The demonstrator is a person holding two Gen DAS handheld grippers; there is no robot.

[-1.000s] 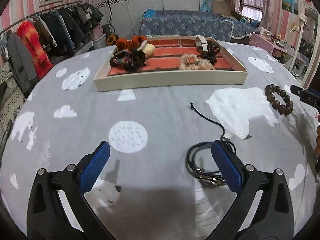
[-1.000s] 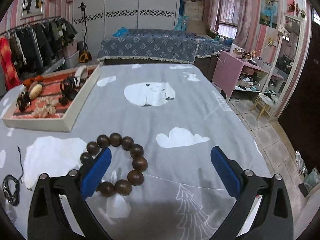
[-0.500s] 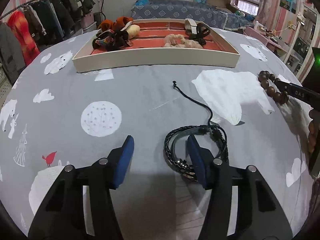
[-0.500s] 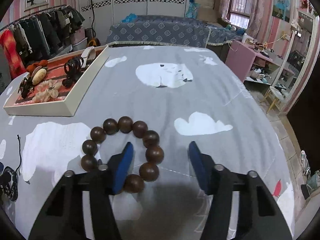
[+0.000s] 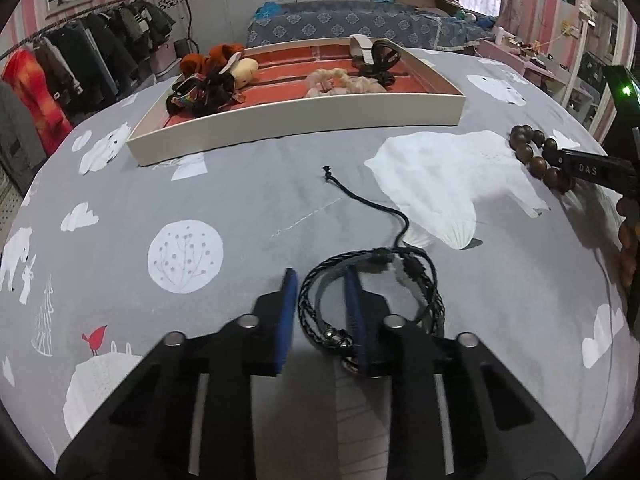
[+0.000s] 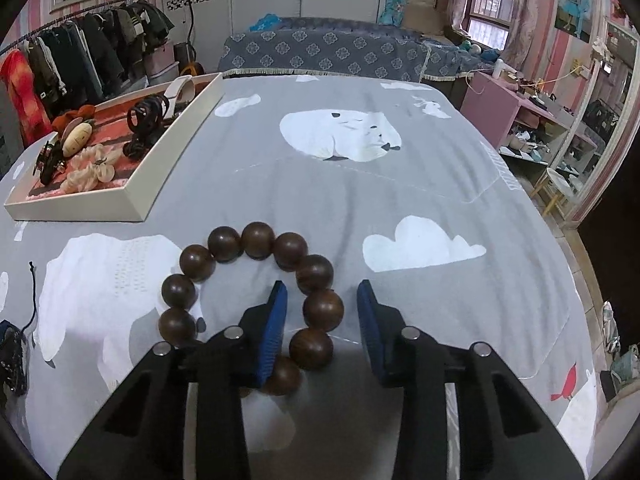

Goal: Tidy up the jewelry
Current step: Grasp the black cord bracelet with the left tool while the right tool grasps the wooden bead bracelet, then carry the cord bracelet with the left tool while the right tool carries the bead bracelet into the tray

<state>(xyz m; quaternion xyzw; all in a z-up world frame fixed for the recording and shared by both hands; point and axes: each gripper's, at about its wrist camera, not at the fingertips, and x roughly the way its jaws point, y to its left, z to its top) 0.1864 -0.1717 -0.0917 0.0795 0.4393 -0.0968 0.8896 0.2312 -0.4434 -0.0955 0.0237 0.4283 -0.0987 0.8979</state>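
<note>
Left gripper (image 5: 320,286) closing w/ black cord bracelet (image 5: 372,292) strands between jaws; right gripper (image 6: 322,300) closing around bead bracelet (image 6: 256,296).

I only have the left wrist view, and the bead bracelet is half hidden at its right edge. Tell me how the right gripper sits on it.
Observer: The right gripper straddles the right side of the bead bracelet, which lies flat. One finger is inside the ring, one is outside, and a single bead is between them.
Operator: Report whether it has a grip yet.
Observer: Not yet. The jaws are closing, but a strip of cloth shows between that bead and the outer pad.
</note>
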